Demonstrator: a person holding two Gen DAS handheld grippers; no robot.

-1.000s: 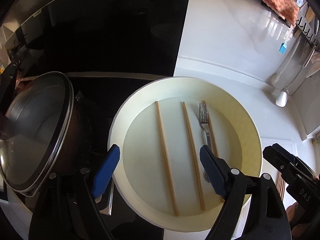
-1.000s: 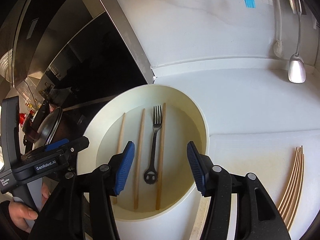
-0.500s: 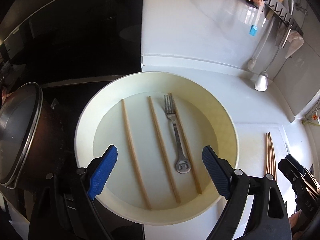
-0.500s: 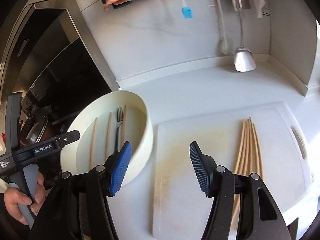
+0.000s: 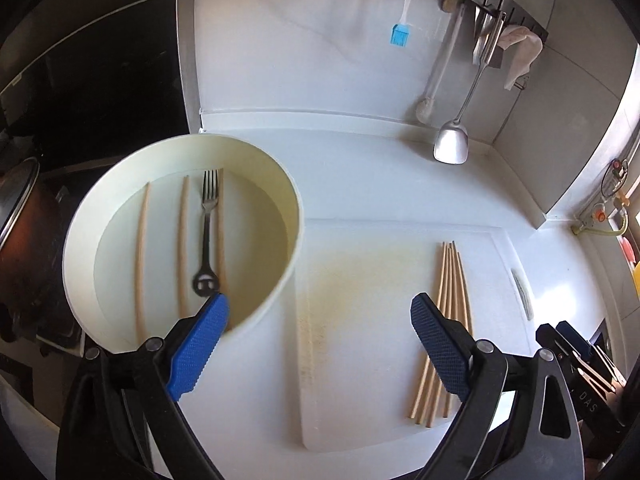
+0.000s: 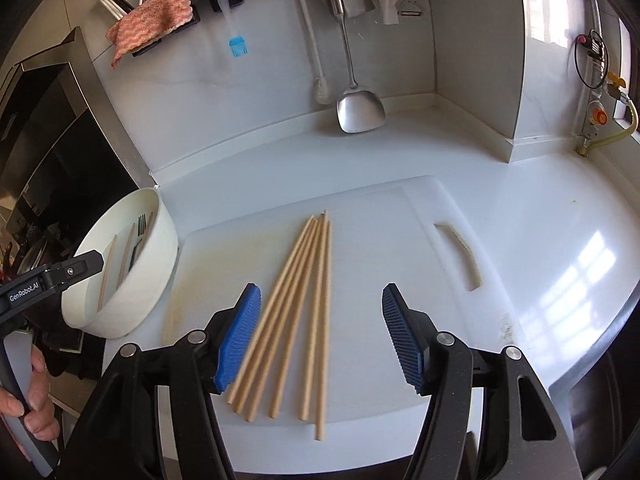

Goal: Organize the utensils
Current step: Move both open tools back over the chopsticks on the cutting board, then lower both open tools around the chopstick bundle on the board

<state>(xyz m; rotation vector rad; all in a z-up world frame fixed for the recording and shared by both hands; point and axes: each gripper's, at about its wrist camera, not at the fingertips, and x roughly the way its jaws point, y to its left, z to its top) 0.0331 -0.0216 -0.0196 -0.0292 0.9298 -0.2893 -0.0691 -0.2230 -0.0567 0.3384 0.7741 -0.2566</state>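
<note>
A white round basin holds three wooden chopsticks and a metal fork. Several more chopsticks lie bunched on a white cutting board to the right of the basin. My left gripper is open and empty, above the board's near left part beside the basin. My right gripper is open and empty, above the near ends of the chopsticks on the board.
A metal spatula, a white brush and a blue silicone brush hang on the back wall rail with a pink cloth. A lidded pot sits on the black stove left of the basin.
Both grippers have swung right, from over the basin to over the cutting board. Both stayed open and empty. The utensils have not moved.
</note>
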